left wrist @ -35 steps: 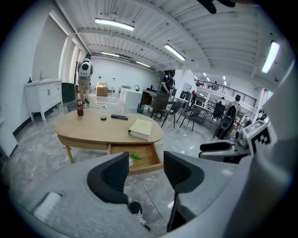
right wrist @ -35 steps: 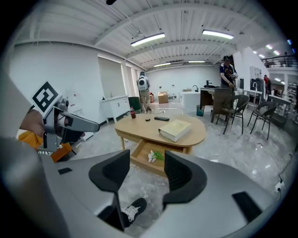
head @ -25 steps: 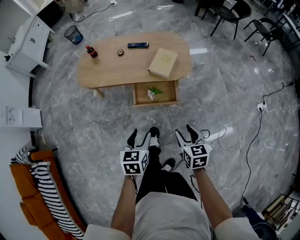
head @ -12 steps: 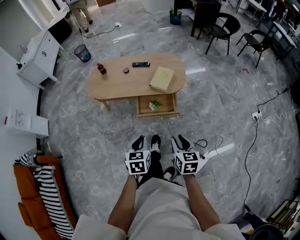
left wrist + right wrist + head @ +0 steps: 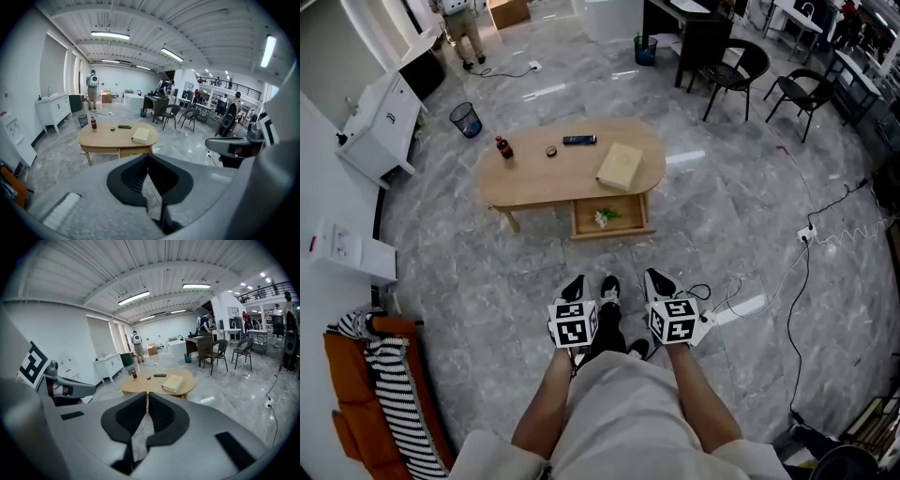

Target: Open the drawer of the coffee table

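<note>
Now left tool (image 5: 575, 285), right tool (image 5: 656, 278) abreast, tilted down, just closed empty.

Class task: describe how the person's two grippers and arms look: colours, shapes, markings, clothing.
The left gripper and right gripper each have a light grey body, two black curved jaws and a white cube with black square markers. The right one's jaws have just been closing with nothing between them. Forearms are bare; pale sleeves start near the elbows.
</note>
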Tool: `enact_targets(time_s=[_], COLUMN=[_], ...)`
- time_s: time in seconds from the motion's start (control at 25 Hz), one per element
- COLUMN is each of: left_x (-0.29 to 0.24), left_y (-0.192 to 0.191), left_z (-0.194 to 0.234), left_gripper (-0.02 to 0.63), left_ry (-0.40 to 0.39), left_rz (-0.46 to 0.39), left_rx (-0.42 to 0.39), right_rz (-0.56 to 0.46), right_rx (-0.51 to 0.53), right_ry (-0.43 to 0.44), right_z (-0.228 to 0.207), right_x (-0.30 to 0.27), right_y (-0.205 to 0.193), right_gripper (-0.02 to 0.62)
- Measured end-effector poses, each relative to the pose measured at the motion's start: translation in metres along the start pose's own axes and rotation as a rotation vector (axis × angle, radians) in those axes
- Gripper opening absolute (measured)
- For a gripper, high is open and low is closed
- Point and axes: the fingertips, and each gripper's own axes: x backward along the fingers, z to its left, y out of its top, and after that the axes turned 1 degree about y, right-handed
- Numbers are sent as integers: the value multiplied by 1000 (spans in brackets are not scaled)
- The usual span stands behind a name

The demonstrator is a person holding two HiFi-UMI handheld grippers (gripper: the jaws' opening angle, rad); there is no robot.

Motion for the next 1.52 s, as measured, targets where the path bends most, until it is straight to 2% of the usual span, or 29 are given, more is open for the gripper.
enact_targets(time_s=[0.2,0.44,0.56,0.84,1.08,1.4,1.52], left_x=[5,13,15,24,35,41,42], left_y=[-6,-13,-18,-24,-16,-24,-26], left_z=[-10,-22,-28,-28,-23,-23,-20], left_gripper=[12,12,12,12,12,12,12], left_ry=[-29,-66,-84,-62,-57,-53,-52], left_rz=[1,-11,0,17,-48,-47,-54], left_rx=[18,23,-2,-45,3,6,34], right_rz=[-10,17,20,17,4,1,-26], right_rx=[-58,-59,-60,-70,-53,-52,-53], right_ry=[7,18,23,40,40,29,30], right_z=[-8,-4,-1,9,17,18,15], right_x=[12,24,25,29,35,44,46], right_y=[-6,-19,-20,-18,-20,-30,-27], right_gripper=[17,15,15,15,15,14,15])
